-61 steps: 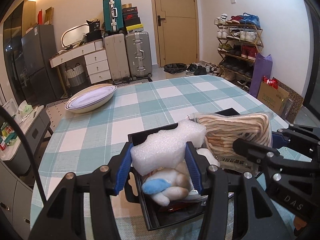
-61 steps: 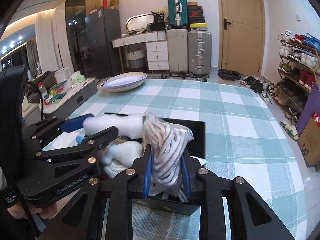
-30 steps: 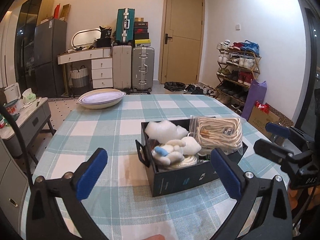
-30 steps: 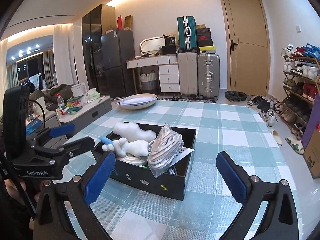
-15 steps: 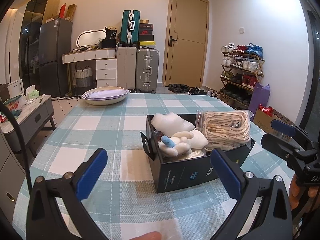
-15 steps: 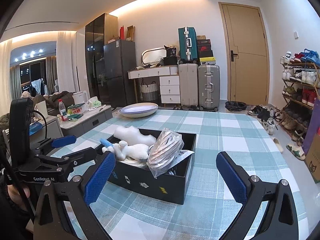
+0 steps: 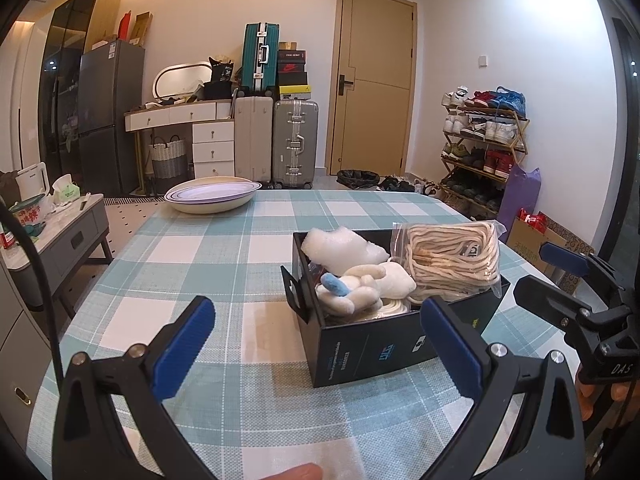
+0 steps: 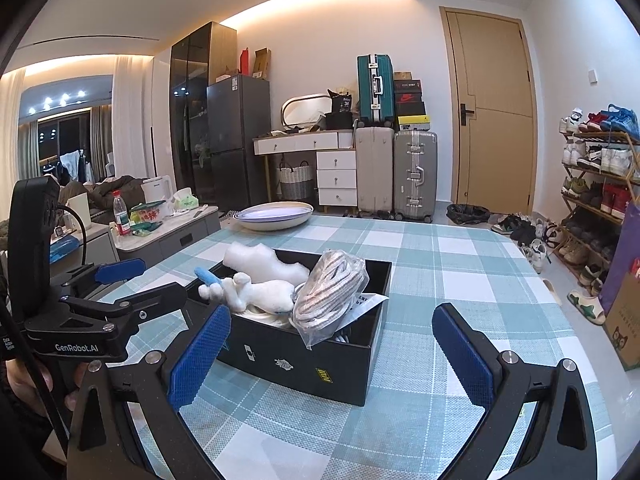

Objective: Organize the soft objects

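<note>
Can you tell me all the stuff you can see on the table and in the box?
black box: 1, black, on the table
white foam piece: 1, white, in the box, far side
plush toy: 1, white with a blue part, in the box
bag of rope: 1, cream in clear plastic, in the box
bowl: 1, cream, table's far edge
table: 1, teal-and-white check cloth
left gripper: 1, black with blue pads, open
right gripper: 1, black with blue pads, open
</note>
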{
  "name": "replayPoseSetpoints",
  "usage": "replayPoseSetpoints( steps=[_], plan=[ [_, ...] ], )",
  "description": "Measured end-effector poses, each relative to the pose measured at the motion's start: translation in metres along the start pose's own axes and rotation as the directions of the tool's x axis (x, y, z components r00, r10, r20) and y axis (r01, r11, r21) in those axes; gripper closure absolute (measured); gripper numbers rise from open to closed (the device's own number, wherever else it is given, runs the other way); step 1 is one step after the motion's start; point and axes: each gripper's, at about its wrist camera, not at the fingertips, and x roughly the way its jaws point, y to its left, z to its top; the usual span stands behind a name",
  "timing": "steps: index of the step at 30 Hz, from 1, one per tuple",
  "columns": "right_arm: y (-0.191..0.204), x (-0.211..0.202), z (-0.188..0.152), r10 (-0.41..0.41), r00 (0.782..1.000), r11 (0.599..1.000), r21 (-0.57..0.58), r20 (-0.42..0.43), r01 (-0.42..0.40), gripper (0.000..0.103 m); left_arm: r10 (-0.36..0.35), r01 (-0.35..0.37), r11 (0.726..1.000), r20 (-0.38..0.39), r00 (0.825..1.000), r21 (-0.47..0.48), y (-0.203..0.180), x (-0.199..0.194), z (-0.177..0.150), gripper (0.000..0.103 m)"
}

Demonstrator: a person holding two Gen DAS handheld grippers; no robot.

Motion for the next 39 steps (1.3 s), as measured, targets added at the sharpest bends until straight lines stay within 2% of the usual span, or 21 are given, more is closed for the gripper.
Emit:
replayPoseSetpoints(
  steps=[39],
  plan=[
    [-0.0001, -0.0038, -0.0012, -0.011, 1.0, 1.0, -0.001, 0.022, 0.011, 0.0, -0.003, 0.003, 1.0, 0.011, 1.0, 0.004, -0.0025, -0.0009, -0.001, 0.0]
  ],
)
